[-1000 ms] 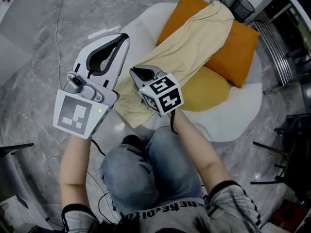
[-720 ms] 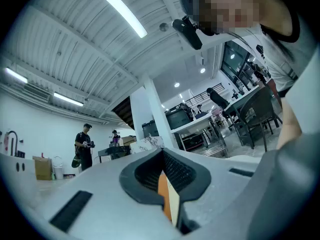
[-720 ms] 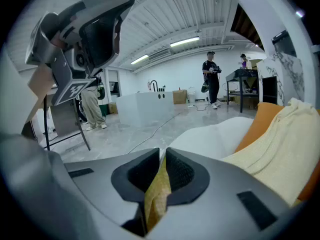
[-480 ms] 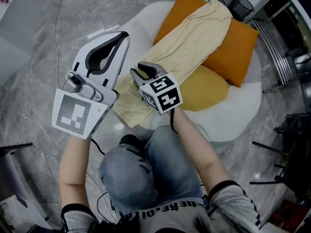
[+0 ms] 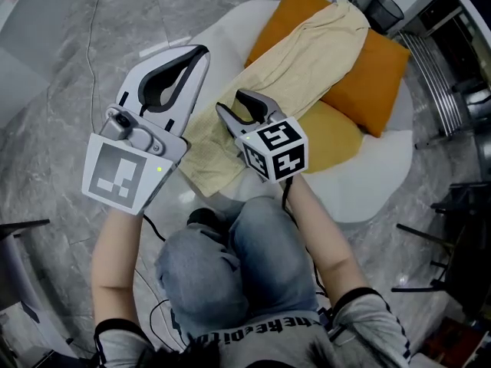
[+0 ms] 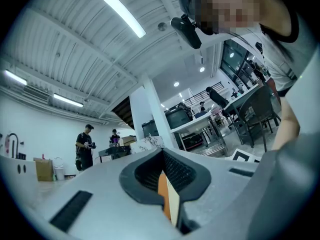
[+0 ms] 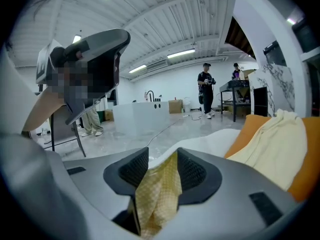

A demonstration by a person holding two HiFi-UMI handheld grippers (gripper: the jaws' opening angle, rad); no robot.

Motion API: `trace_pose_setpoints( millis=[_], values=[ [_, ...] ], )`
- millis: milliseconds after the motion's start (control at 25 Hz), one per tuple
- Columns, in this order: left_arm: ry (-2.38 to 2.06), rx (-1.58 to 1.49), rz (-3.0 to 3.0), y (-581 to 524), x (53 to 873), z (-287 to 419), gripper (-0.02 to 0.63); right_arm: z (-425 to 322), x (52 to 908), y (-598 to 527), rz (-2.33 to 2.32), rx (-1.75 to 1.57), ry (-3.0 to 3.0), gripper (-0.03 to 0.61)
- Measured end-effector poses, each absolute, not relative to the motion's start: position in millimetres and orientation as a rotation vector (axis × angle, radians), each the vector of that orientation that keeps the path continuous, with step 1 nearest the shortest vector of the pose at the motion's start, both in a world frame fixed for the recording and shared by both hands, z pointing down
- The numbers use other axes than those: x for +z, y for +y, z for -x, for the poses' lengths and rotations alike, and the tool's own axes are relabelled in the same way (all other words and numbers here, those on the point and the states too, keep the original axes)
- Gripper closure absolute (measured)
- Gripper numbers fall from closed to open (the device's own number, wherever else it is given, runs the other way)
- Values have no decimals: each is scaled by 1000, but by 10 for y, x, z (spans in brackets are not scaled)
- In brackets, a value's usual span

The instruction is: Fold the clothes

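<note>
Gently: right gripper [image 5: 230,102] fingers are just opening round the slack yellow cloth [image 5: 307,60]; backing straight out should avoid snags; left gripper [image 5: 201,50] is hovering pinched together, empty.

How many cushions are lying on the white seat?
2: an orange cushion under the far end of the yellow garment, and a mustard cushion beside its middle. The garment could hide more.

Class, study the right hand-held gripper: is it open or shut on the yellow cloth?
Open. On the right hand-held gripper the jaws have just been opening; its pads stand apart, with the yellow cloth loose between them.
</note>
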State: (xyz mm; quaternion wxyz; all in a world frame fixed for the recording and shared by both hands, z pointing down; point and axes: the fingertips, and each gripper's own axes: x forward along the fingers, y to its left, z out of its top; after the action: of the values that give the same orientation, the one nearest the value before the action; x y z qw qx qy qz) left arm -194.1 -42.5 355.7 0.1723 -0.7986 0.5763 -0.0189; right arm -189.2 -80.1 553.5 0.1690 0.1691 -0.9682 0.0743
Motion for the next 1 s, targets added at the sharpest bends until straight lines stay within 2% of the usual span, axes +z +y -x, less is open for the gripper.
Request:
trace_pose_setpoints(
  millis=[160, 240, 400, 560, 680, 840, 1000],
  values=[
    [1628, -48, 2278, -425, 3568, 1922, 611, 1841, 5550, -874, -480, 168, -2714, 413],
    [1626, -41, 2280, -429, 3571, 1913, 611, 1804, 5618, -910, -459, 184, -2689, 369],
    [1622, -26, 2286, -432, 3572, 1901, 611, 1639, 5764, -1002, -495, 222, -2649, 350],
    [1620, -15, 2290, -439, 3571, 1939, 611, 1574, 5702, -990, -517, 265, -2672, 350],
    [1623, -4, 2291, -435, 3582, 1971, 611, 1709, 5711, -663, -343, 292, -2690, 353],
    [1635, -2, 2290, -421, 3611, 2025, 611, 1937, 5975, -96, -48, 302, -2620, 395],
    [1657, -11, 2286, -383, 3663, 2125, 611, 2017, 6374, 20, -34, 257, -2510, 419]
  ],
)
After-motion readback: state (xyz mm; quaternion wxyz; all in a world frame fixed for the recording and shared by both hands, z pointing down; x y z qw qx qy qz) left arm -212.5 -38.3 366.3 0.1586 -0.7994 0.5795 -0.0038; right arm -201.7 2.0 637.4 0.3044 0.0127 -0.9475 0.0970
